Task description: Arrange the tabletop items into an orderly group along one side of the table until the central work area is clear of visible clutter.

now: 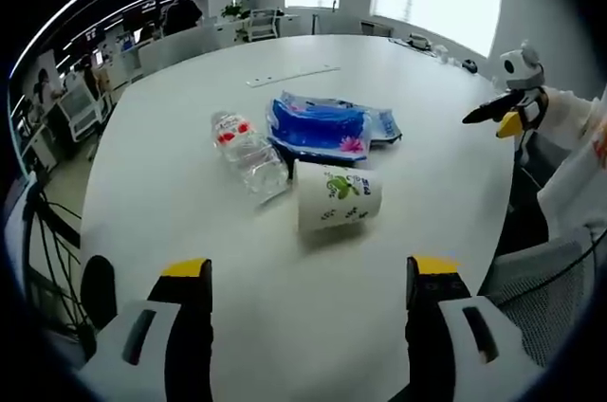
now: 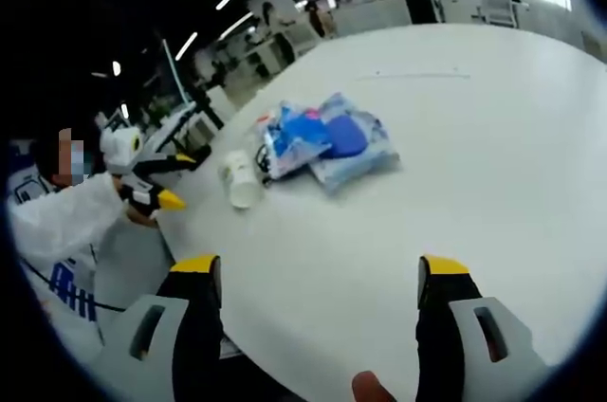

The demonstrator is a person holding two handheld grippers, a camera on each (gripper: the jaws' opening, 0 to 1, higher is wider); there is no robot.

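On the white round table (image 1: 190, 231) lie a clear plastic bottle (image 1: 248, 151) with a red label, blue plastic packs (image 1: 322, 125) and a paper cup (image 1: 337, 195) on its side, all bunched together. My left gripper (image 1: 309, 274) stands open over the near table edge, well short of the cup. From the right, the right gripper (image 1: 503, 116) hangs off the table's rim, held by a person in a white sleeve. In the right gripper view the cup (image 2: 240, 179) and packs (image 2: 327, 141) sit ahead, left of centre. My right gripper (image 2: 320, 269) is open and holds nothing. The left gripper (image 2: 152, 179) shows at the left.
A thin pale strip (image 1: 294, 75) lies on the table's far half. Small items (image 1: 417, 40) rest at the far right rim. A grey mesh chair (image 1: 541, 279) stands at the right, with office desks and chairs beyond the table.
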